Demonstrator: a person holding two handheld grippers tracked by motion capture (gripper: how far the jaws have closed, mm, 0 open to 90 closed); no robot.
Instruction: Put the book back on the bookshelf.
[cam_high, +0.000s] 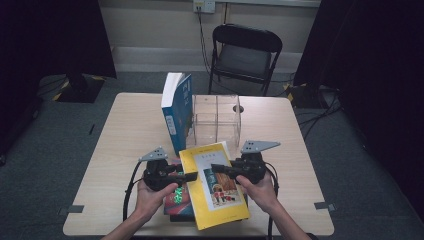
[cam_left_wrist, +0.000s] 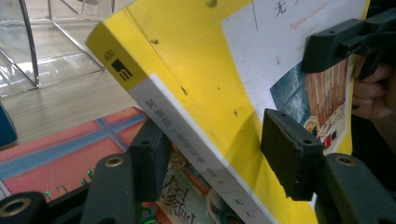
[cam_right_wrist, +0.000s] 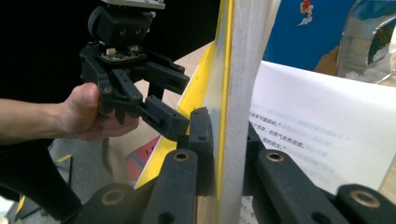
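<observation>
A: Right gripper (cam_high: 216, 167), state?

B: Jaws clamped on the long free edge of the yellow paperback (cam_high: 215, 191). In the right gripper view (cam_right_wrist: 219, 140) one pad sits on the yellow cover and the other on the white page side, both pressing flat.

A: Left gripper (cam_high: 192, 176)?

B: Partly open. In the left gripper view (cam_left_wrist: 215, 149) its jaws straddle the spine edge of the yellow paperback (cam_left_wrist: 201, 79), one below the spine, one above the cover. I cannot tell whether either pad touches. Not clamped.

A: Where is the yellow paperback?

B: At the near middle of the table (cam_high: 125, 130), tilted, its left edge over the red book (cam_high: 177, 196) that lies flat under the left gripper.

A: Count of books?

B: Three. The yellow one, the red one, and a blue book (cam_high: 177, 112) standing upright against the left side of the clear acrylic organizer (cam_high: 217, 120).

A: Other items?

B: One organizer, two grippers, one black folding chair (cam_high: 245, 50) beyond the table.
</observation>
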